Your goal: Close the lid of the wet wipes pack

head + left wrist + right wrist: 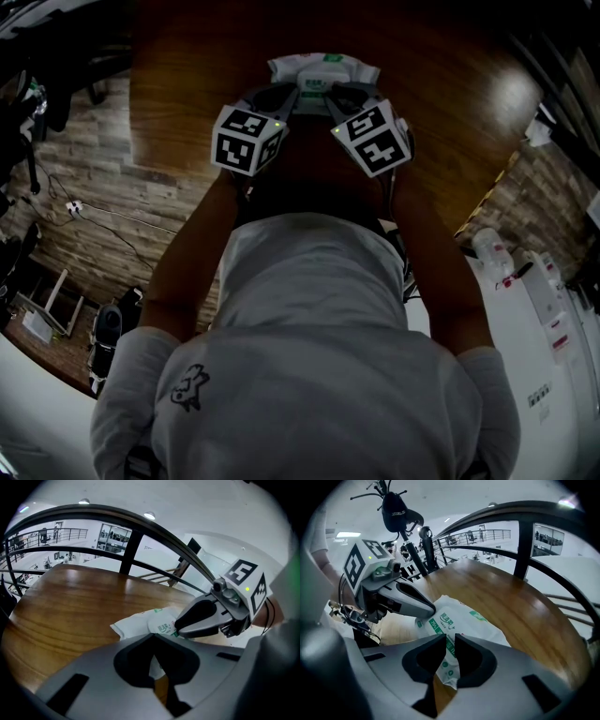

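- Grey plastic right gripper [449, 639]: its jaws stand narrowly apart, leaving a slim slot. The near end of the white, green-printed soft wet wipes pack [464, 616] shows through that slot, but no pad visibly presses it.
- Grey plastic left gripper [152, 637], just beside the right one: its jaw tips are together, nose down at the pack's near edge.
- The pack lies flat just beyond both tips, on the brown wooden table [525, 606].
- Nothing stands up from the pack's top, so the lid looks down already. Probably only pressing it sealed is left, though its edge is too small to confirm.
- What the pack holds is hidden; nothing pokes out.
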Motion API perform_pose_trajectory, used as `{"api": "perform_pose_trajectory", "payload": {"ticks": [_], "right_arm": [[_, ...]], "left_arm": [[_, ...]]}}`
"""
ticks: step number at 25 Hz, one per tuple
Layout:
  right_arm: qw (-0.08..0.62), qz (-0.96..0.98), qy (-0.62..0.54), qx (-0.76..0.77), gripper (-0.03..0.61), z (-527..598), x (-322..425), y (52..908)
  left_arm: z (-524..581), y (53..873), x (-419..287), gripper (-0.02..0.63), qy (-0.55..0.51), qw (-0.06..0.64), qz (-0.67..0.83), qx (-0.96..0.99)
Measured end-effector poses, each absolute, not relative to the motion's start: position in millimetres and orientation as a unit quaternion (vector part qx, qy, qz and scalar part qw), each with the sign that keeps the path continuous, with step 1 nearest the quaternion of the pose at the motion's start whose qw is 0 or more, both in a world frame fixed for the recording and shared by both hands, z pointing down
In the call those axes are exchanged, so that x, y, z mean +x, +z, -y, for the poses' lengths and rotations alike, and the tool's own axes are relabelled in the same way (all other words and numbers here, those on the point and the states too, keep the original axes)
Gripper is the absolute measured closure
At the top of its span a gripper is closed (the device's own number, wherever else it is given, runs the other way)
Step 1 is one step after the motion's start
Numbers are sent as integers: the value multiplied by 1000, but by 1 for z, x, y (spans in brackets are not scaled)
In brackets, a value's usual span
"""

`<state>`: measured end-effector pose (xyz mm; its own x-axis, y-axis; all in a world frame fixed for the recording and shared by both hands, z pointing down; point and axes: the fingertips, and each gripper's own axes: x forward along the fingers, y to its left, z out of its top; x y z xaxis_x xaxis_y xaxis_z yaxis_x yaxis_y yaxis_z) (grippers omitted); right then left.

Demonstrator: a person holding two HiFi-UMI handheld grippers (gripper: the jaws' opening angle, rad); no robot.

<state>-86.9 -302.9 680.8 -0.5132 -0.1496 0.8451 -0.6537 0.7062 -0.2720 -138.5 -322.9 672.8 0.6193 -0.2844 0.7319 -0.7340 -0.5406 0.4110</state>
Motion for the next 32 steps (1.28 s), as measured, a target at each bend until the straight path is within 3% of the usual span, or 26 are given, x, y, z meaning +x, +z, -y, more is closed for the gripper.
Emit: {"api": "perform_pose_trajectory", "payload": {"ticks": [16, 32], "right_arm": [[517, 799, 165, 258, 503, 301, -93, 688], [466, 816, 204, 275, 503, 295, -77, 663]], "left_arm": [[322, 677, -139, 607, 305, 367, 311, 822], [316, 647, -137, 607, 303, 343, 327, 827]]}}
